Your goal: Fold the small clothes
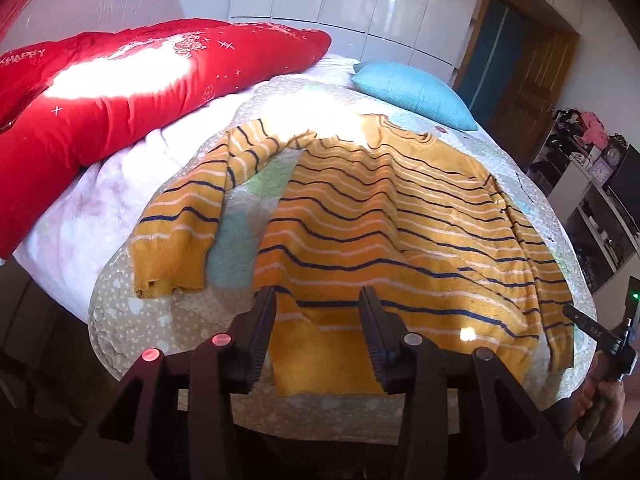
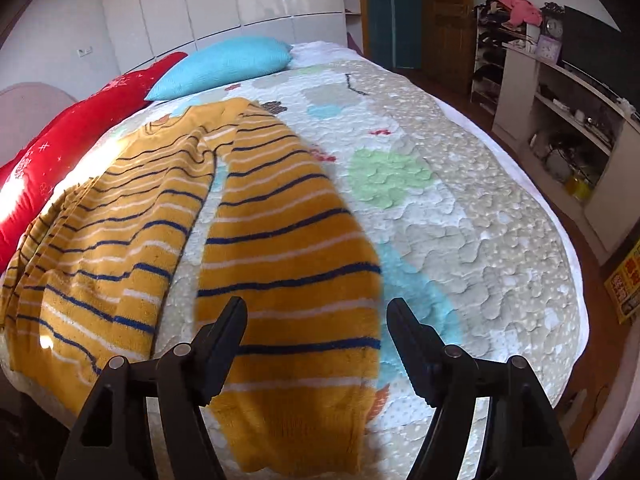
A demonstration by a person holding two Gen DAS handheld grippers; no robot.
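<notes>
A small mustard-yellow sweater with navy and white stripes point(image 1: 384, 216) lies spread flat on the bed, hem toward me, neck far. Its left sleeve point(image 1: 188, 224) bends out to the left. Its right sleeve point(image 2: 288, 280) stretches toward me in the right wrist view, beside the body point(image 2: 100, 240). My left gripper point(image 1: 318, 300) is open and empty, hovering over the hem's left part. My right gripper point(image 2: 316, 312) is open and empty, its jaws straddling the right sleeve near the cuff, above it. The right gripper also shows at the far right of the left wrist view point(image 1: 600, 332).
A quilted patterned bedspread point(image 2: 460, 216) covers the bed. A red quilt point(image 1: 120, 88) and a blue pillow point(image 1: 416, 92) lie at the far side. White shelves with clutter point(image 2: 560, 120) stand right of the bed. White wardrobes line the back wall.
</notes>
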